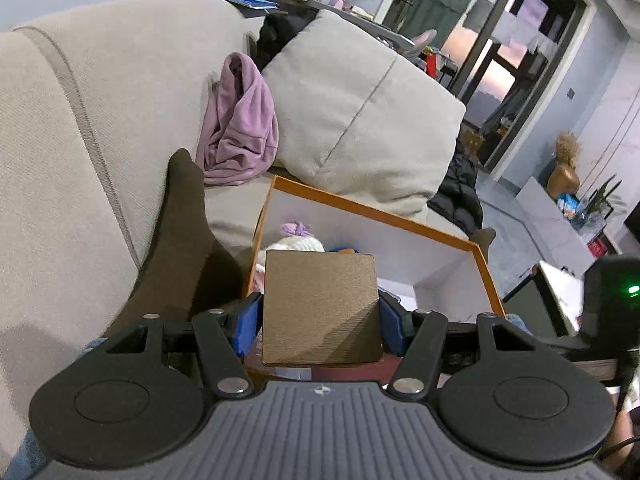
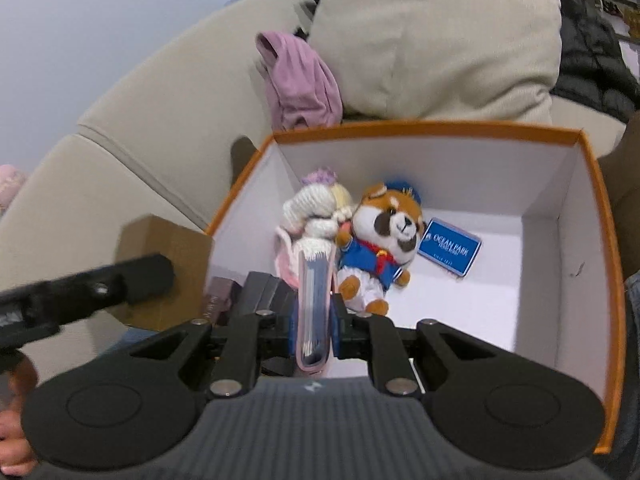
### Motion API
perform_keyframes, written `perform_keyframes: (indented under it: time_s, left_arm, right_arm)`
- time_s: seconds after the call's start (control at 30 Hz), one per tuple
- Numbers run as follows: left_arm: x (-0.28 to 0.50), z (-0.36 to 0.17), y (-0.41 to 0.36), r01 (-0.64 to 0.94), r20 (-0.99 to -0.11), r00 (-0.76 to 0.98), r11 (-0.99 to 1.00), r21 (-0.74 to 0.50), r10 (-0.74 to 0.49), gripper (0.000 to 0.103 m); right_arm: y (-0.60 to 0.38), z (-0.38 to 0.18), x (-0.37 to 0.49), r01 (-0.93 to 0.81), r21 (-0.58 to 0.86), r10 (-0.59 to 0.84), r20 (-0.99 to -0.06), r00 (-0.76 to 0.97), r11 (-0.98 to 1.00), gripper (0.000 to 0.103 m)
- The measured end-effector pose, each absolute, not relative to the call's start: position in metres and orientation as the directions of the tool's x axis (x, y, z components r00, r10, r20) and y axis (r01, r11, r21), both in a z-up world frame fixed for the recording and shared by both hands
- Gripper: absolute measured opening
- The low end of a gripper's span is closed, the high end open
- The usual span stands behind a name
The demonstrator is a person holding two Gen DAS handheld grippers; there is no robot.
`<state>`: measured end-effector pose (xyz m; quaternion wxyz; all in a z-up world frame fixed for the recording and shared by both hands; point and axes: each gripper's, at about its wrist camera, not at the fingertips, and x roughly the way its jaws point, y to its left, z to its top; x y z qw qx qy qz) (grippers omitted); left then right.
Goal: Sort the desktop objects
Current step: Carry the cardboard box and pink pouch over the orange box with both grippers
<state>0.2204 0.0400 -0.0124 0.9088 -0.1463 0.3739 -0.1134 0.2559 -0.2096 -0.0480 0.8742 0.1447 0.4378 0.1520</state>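
Right wrist view, plush toys (image 2: 380, 240) inside orange box (image 2: 612, 240), pink garment (image 2: 300, 80) behind

An open box (image 2: 576, 184) sits on a sofa (image 1: 100, 120), in front of a cushion (image 2: 432, 40). Inside, a knitted doll (image 2: 316, 216) lies left of a plush animal (image 2: 384, 240); a card (image 2: 450, 250) lies to its right. Crumpled cloth (image 1: 240, 120) lies behind the box.

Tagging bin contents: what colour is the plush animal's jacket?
Blue, with a red neckerchief, on the plush animal lying in the orange-rimmed box. Clearest in the right wrist view.
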Motion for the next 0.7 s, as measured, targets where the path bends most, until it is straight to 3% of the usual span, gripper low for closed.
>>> perform_keyframes:
  time_s: [0.13, 0.3, 0.7]
  left_arm:
    - [0.219, -0.016, 0.049, 0.069, -0.642, 0.708, 0.934, -0.351, -0.294, 0.070]
    - [0.221, -0.019, 0.054, 0.070, -0.640, 0.701, 0.924, -0.376, -0.314, 0.070]
    - [0.220, -0.019, 0.057, 0.055, -0.635, 0.706, 0.918, -0.392, -0.313, 0.070]
  right_arm:
    - [-0.194, -0.057, 0.263, -0.143, 0.374, 0.387, -0.738, 0.553, 0.916, 0.018]
    - [-0.188, -0.058, 0.269, -0.169, 0.466, 0.482, -0.716, 0.505, 0.869, 0.026]
    - [-0.208, -0.068, 0.274, -0.123, 0.615, 0.595, -0.664, 0.453, 0.779, 0.031]
